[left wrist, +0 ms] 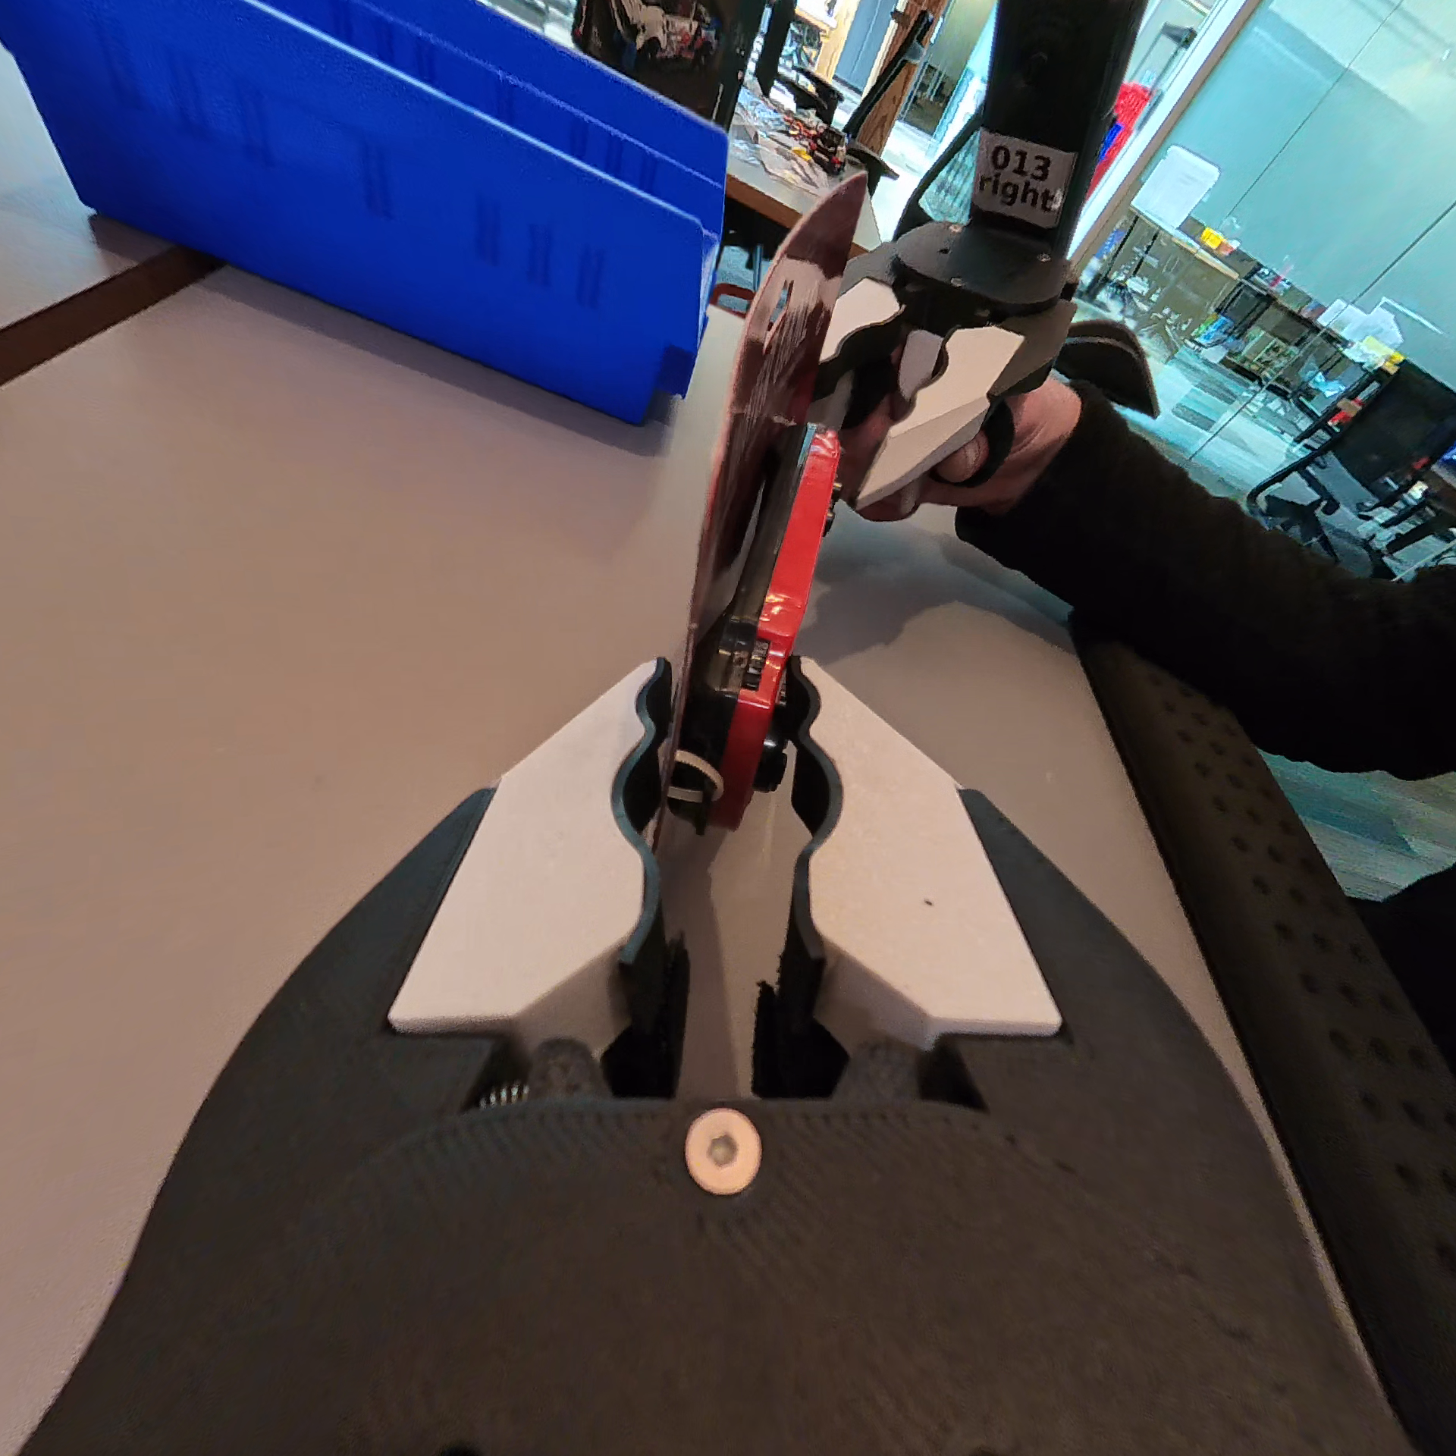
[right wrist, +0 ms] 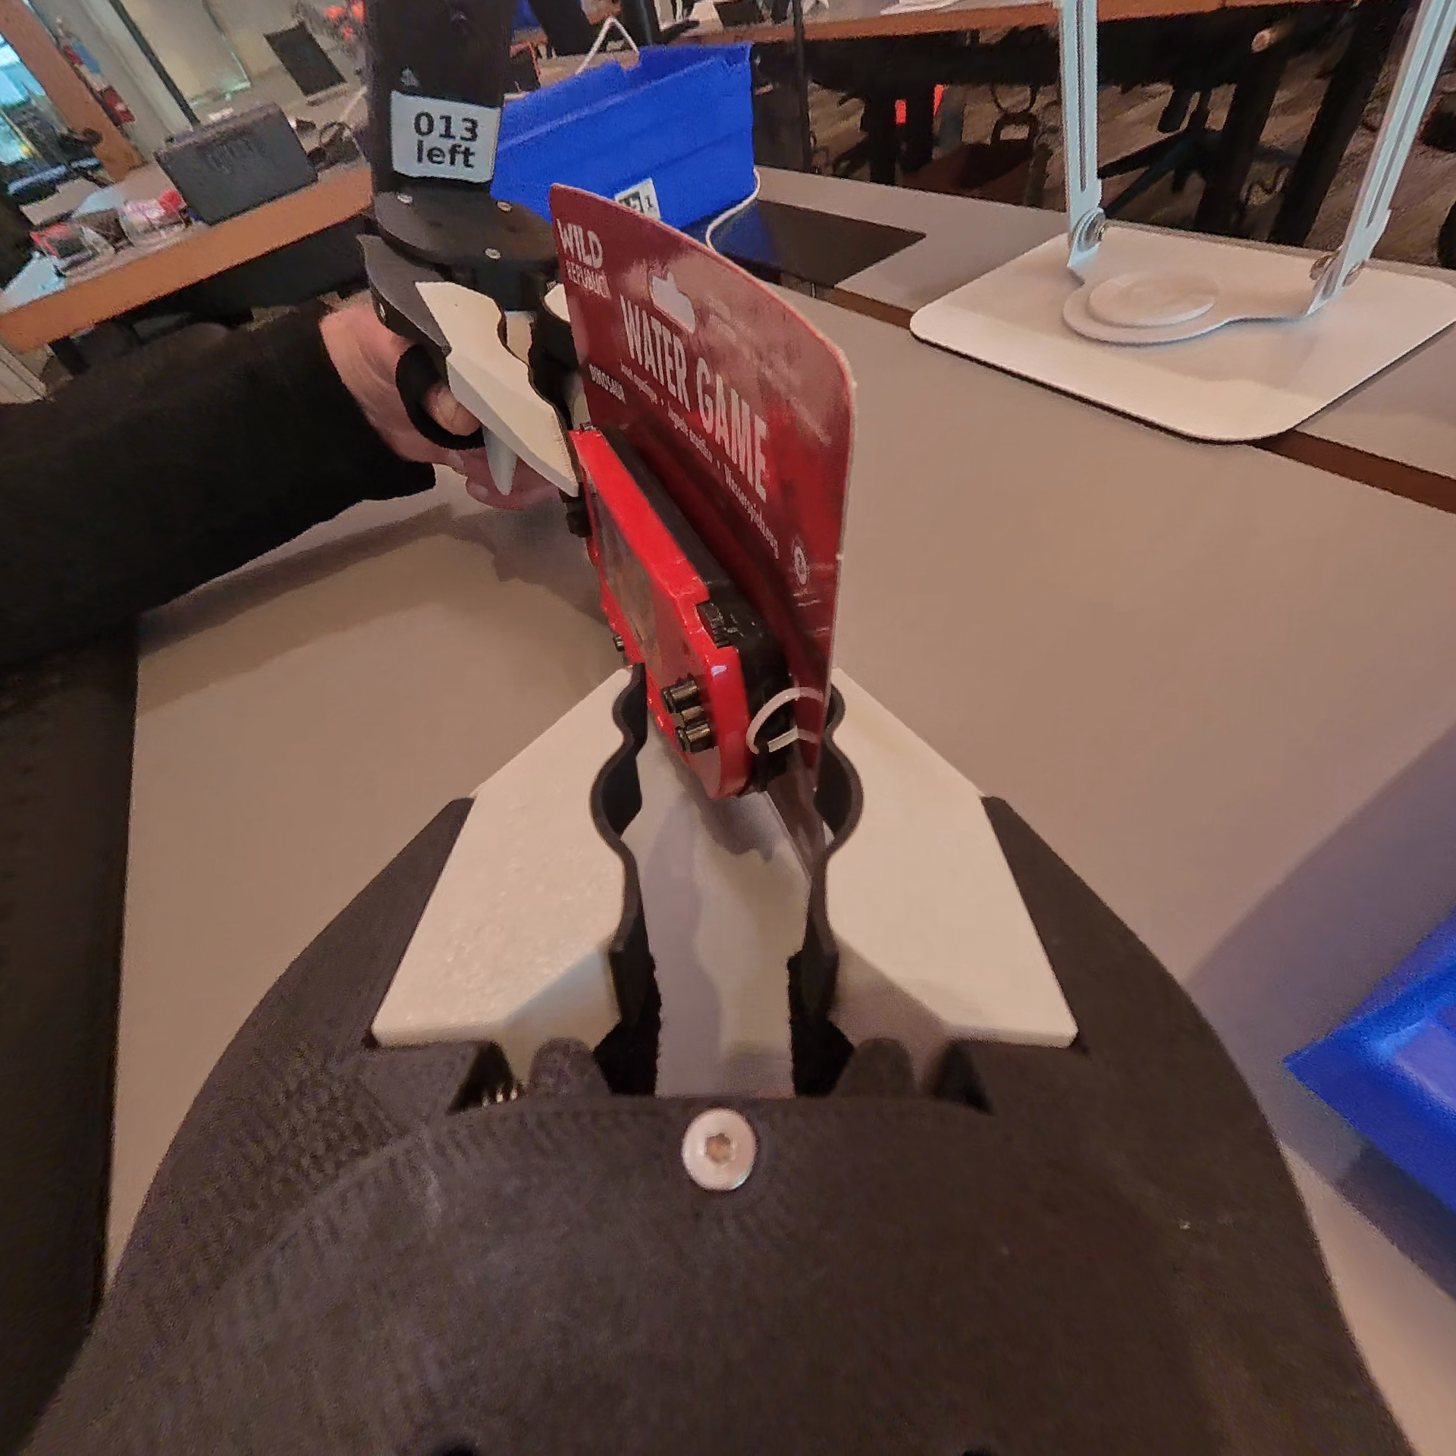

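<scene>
From the left wrist view I see my left gripper (left wrist: 729,709) clamped on the near end of a red toy on its backing card (left wrist: 776,504), which stands on edge above the grey table (left wrist: 315,630); the card's printed face is turned away from this camera, so I see only its thin edge and a white tie at the base. At one o'clock the right gripper (left wrist: 847,441) meets the toy's far end, but the card hides where its fingers land, so I cannot tell its grip from here. A blue bin (left wrist: 410,205) sits at eleven o'clock, its left end cut off. From the right wrist view, my right gripper (right wrist: 729,733) pinches the toy's (right wrist: 670,599) corner and card between its jaws. The left gripper (right wrist: 551,441) at eleven o'clock is partly hidden behind the card. A white stand base (right wrist: 1182,347) lies at two o'clock, its uprights cropped.
</scene>
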